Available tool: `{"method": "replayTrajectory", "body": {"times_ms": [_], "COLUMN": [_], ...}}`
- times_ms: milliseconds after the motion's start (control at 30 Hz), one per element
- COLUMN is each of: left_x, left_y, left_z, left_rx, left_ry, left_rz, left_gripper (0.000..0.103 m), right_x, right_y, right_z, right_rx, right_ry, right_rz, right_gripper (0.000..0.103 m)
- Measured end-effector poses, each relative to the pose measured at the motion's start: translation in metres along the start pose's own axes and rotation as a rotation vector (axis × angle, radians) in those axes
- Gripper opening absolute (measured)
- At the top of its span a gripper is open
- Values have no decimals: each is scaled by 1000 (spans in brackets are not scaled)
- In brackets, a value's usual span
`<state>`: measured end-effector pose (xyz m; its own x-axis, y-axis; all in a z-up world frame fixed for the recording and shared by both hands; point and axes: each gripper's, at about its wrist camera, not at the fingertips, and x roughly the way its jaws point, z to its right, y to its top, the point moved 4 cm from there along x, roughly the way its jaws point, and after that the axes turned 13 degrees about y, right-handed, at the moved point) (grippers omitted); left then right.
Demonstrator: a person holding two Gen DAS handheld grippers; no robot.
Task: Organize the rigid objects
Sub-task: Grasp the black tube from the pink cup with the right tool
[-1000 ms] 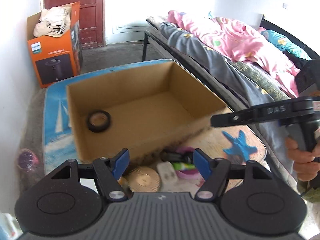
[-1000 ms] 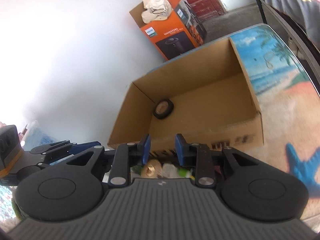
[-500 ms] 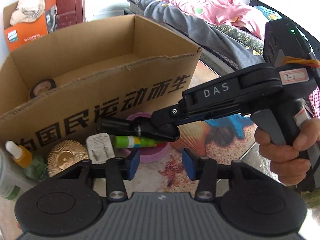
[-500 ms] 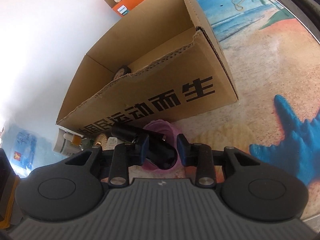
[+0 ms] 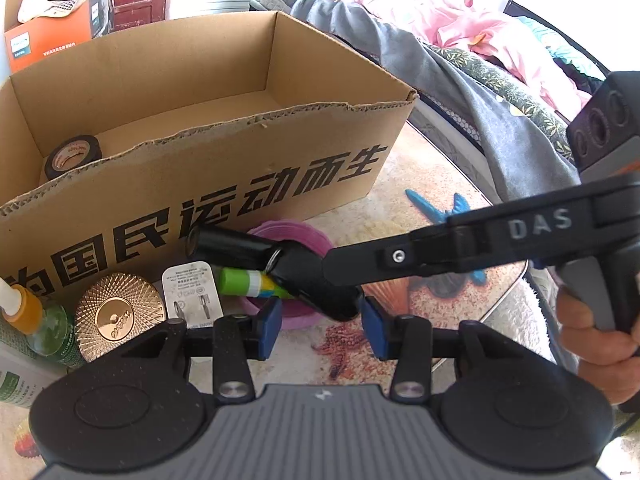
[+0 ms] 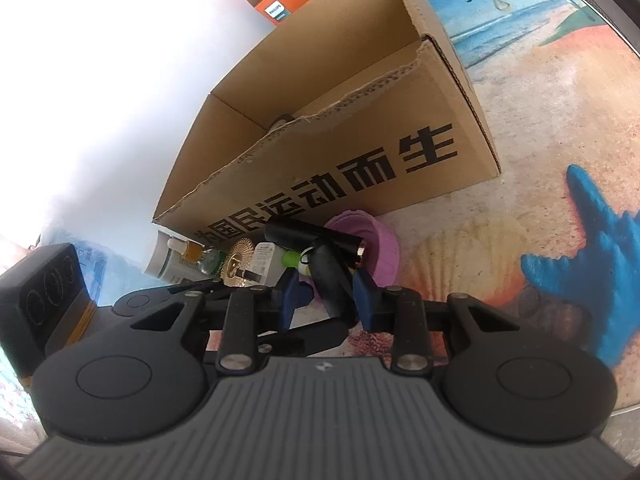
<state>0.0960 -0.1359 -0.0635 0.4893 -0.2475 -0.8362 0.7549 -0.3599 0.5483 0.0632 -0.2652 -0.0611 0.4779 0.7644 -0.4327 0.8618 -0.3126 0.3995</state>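
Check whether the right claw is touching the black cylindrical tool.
Cannot tell. In the right wrist view the black cylindrical tool sits between the right claw's blue pads, but neither contact nor gap shows plainly.

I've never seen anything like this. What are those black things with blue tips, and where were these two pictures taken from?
No robot here: a person holds a two-finger gripper in each hand, each with a camera looking along its blue pads. One picture is from the left gripper, open and holding nothing; the other from the right gripper, its pads on either side of a black flashlight; whether it grips, I cannot tell. On the beach-print table stands a cardboard box with a black tape roll inside. In front lie a purple bowl, a gold lid, a white charger and a green tube.
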Motion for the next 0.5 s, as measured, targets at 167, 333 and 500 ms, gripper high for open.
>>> {"method": "replayTrajectory", "body": {"times_ms": [167,333,500], "left_x": [3,5,7], "left_y": [2,3,3], "left_z": [4,7,9], "left_rx": [15,34,45], "left_ry": [15,25,32], "left_rz": [3,4,10], "left_gripper": [44,45,46], "right_x": [8,16,22], "right_y": [3,6,5], "right_z": [2,5,6], "right_rx": [-12,-31,-49], "right_ry": [-23,-39,-52], "right_rz": [-15,-26,-50], "right_gripper": [26,27,28]}}
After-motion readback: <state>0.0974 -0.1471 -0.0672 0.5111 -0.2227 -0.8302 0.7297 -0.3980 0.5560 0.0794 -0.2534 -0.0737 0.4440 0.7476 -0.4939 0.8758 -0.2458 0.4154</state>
